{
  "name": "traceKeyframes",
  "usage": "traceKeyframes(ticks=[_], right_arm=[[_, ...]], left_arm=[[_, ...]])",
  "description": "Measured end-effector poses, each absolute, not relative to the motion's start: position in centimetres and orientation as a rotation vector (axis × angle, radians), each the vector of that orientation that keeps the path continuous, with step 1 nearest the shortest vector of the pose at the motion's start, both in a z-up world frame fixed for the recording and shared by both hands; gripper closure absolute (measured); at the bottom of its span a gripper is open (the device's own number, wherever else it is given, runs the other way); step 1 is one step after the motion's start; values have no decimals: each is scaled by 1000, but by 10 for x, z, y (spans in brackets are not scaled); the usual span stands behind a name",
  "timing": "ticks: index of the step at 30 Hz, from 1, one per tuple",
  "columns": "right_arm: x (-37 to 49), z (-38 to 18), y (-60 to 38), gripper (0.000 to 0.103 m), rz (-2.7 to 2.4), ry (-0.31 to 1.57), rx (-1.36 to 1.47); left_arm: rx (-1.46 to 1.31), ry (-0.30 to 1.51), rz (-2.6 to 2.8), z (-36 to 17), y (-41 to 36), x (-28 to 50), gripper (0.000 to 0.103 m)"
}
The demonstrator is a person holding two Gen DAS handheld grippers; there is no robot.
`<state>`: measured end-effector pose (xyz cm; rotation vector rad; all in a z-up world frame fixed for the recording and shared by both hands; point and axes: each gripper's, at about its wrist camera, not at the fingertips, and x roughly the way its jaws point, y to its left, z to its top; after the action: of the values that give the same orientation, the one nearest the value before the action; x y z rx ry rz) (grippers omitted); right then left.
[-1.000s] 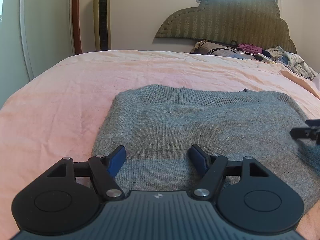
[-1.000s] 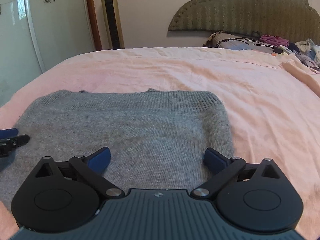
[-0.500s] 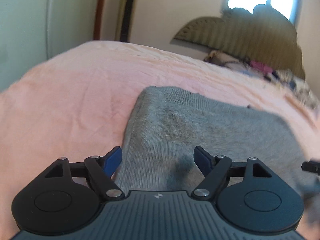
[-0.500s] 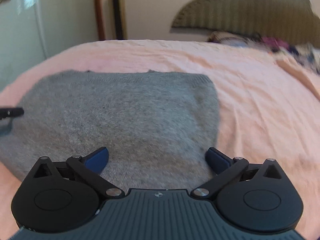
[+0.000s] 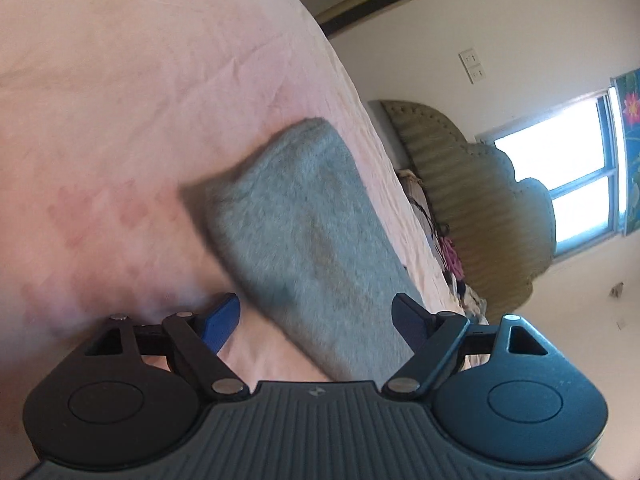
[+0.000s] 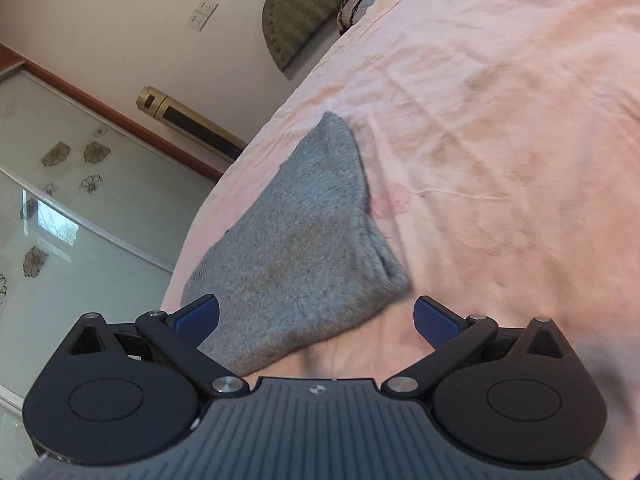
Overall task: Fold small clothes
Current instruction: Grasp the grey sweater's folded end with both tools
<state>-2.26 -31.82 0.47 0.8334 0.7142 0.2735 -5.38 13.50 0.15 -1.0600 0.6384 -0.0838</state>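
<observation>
The grey knit sweater (image 6: pixel 304 248) lies folded on the pink bed (image 6: pixel 500 120). Soft, light and floppy, it looks best pinched at near corners. Left claw (image 5: pixel 318 320) and right claw (image 6: pixel 316 318) are spread, empty.

A bed (image 5: pixel 120 80) is covered by a wrinkled pink sheet (image 6: pixel 500 100). A folded grey sweater (image 6: pixel 304 248) is laid flat on the sheet. A pile of clothes (image 5: pixel 450 256) is heaped at the head of the bed, beside the headboard (image 5: pixel 480 200).
</observation>
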Motion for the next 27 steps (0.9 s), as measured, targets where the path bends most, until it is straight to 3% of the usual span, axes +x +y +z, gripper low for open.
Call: traceKeyframes(ticks=[2,3,4,5,6,7,16,20,21,23,25,26,27], right_arm=[[-9,5,-312,2,270,711,840],[-2,6,-312,17,271,715,830],[4,4,-311,32,263,727,815],[10,-2,-310,79,254,771,809],[15,-9,-310,91,237,801,810],[14,-12,-312,92,246,783,815],[-43,35,-323,91,372,699,784],[-70,18,-333,91,345,776,776],[-69,9,-331,83,317,807,744],[-69,-1,-336,79,293,809,768],[-70,13,-343,49,235,763,791],[-71,26,-344,20,191,699,762],[-70,42,-341,5,170,630,715]], left_arm=[[-1032,641,-56,4,133,-37,23],[-997,648,-21,5,131,-29,47],[-960,677,25,4,130,-22,82],[-940,708,59,-1,132,-18,93],[-947,718,67,-4,135,-15,97],[-950,726,61,-3,138,-13,98],[-899,644,-96,51,149,-79,100],[-834,749,-59,16,153,-87,99],[-845,789,-61,2,155,-87,99],[-875,779,-67,-4,157,-87,95],[-901,771,-49,0,159,-82,81],[-914,749,-38,4,158,-81,74],[-924,722,-19,6,159,-78,62]])
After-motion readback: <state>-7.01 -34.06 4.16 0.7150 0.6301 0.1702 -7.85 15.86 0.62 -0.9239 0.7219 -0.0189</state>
